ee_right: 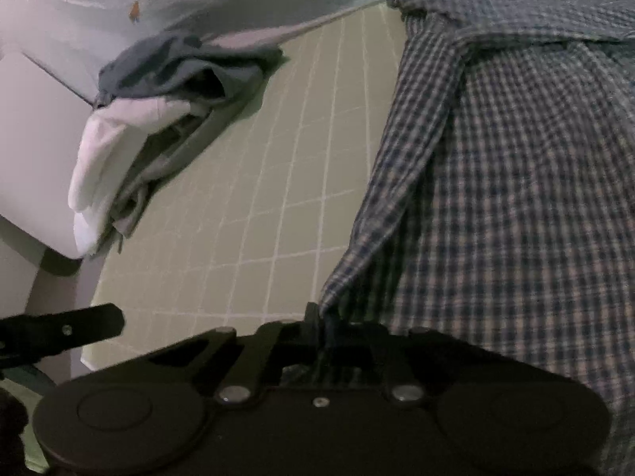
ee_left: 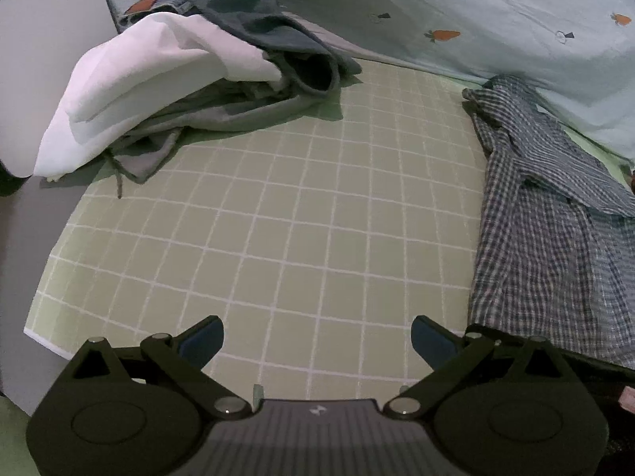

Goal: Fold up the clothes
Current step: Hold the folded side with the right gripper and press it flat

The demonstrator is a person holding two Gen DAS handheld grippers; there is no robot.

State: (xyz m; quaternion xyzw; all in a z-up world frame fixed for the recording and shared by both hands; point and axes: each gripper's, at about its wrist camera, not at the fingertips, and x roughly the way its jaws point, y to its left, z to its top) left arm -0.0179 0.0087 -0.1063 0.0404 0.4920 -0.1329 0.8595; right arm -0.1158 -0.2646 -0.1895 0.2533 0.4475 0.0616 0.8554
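Pinching the near-left hem corner of the blue-and-white checked cotton shirt [ee_right: 516, 198] in the right gripper [ee_right: 323, 317]; left gripper [ee_left: 317, 337] spread wide, empty, just left of it, shirt running near-to-far.

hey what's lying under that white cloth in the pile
Under the white cloth a grey garment shows, spreading onto the green grid mat. Anything deeper in the pile is covered.
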